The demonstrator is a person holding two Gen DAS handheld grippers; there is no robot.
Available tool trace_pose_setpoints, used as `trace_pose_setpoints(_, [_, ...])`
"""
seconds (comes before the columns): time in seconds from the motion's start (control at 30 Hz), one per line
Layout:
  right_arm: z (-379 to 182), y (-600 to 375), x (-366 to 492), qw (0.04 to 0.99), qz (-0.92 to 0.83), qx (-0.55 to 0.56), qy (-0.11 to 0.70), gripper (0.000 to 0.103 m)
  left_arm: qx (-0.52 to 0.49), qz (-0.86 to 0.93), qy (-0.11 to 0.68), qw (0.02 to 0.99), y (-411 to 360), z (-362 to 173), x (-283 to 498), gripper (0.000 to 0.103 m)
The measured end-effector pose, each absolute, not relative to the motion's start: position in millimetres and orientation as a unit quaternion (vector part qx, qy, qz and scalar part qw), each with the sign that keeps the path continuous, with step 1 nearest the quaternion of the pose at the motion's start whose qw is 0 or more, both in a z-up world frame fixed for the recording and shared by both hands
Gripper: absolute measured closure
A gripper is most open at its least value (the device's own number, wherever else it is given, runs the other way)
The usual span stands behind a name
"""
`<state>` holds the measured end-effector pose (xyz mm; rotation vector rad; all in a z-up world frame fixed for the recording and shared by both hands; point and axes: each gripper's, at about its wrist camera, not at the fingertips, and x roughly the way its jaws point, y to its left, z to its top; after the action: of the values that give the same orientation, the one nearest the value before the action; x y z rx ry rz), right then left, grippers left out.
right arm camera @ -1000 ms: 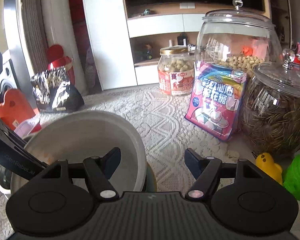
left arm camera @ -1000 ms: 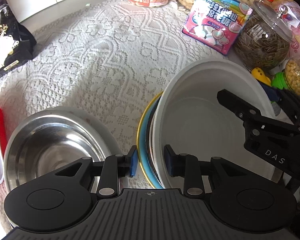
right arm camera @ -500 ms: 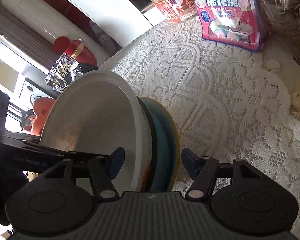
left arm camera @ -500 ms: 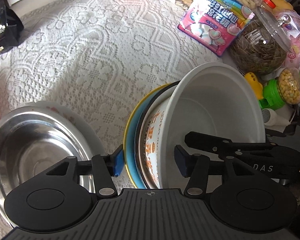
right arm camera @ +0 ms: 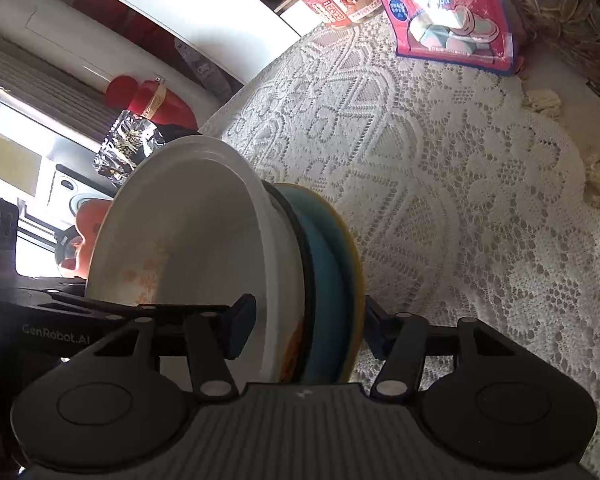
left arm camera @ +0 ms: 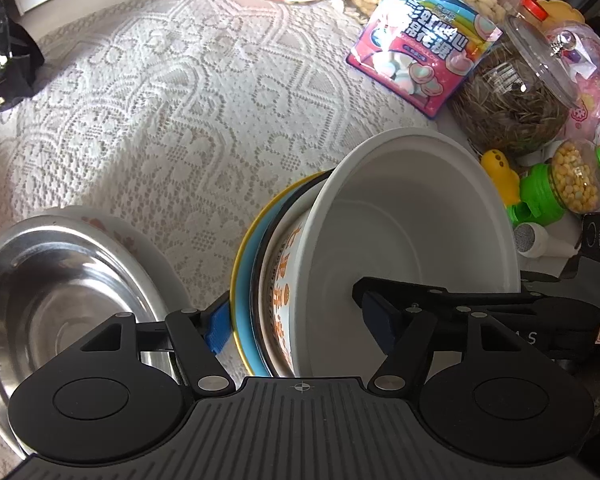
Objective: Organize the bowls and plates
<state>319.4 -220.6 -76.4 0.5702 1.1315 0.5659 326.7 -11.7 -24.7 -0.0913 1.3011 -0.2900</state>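
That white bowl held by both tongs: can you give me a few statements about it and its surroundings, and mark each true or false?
1. The white bowl is tipped on its side, nested with a blue and yellow plate. True.
2. The left tongs and the right tongs both straddle that stack. True.
3. The steel bowl is full of peanuts. False: it looks empty.
4. The marshmallow bag lies inside the white bowl. False: it stands beyond it, among the jars.
5. A bare wooden tabletop lies underneath. False: a white lace cloth covers it.
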Motion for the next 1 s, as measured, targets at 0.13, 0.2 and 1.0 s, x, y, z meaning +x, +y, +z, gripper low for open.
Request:
trace_pose_setpoints(0.13, [-76.9, -221.3, 318.2, 0.767, 0.264, 0.268, 0.52, 0.047, -0.034, -0.138, 0.6, 0.787, -13.3, -24.7, 324.6, 0.031])
trace_pose_setpoints(0.2, [-77.1, -221.8, 318.5, 0.765, 0.265, 0.273, 0.52, 0.047, -0.039, -0.137, 0.602, 0.785, -11.6, -25.1, 324.7, 0.031])
trace_pose_setpoints(1.0, [-80.8, -223.1, 314.4, 0.757, 0.269, 0.279, 0.525, 0.044, -0.038, -0.141, 0.604, 0.784, -7.9, -24.3, 322.6, 0.032])
